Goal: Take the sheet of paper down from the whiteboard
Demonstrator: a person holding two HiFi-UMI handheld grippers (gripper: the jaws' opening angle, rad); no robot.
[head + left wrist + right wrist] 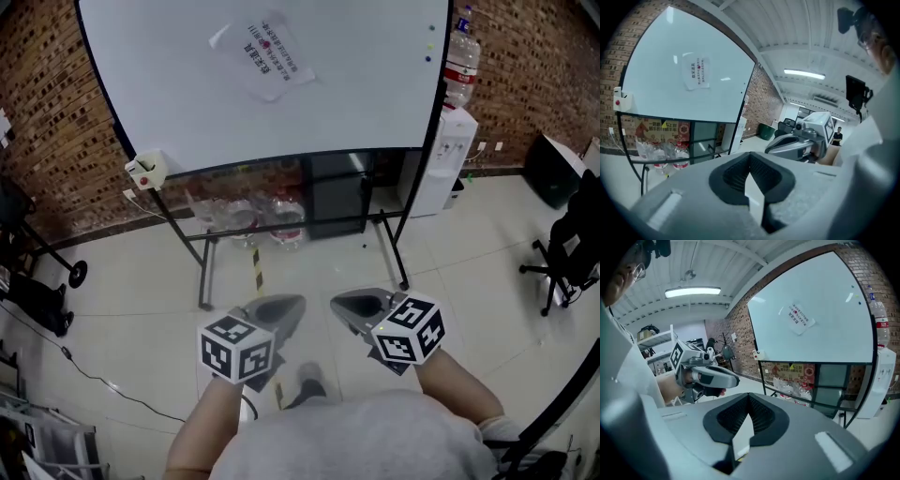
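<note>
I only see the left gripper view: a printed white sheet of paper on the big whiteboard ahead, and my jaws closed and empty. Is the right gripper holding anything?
Observer: No. The right gripper is shut, with nothing between its jaws.
Operator: Anything on the ground I should watch on the way in?
Observer: A thin black cable runs across the pale tiled floor, off to the left of your path.
Operator: And past the board's right edge?
Observer: A large clear water bottle sits on top of a white water dispenser, right beside the whiteboard.
</note>
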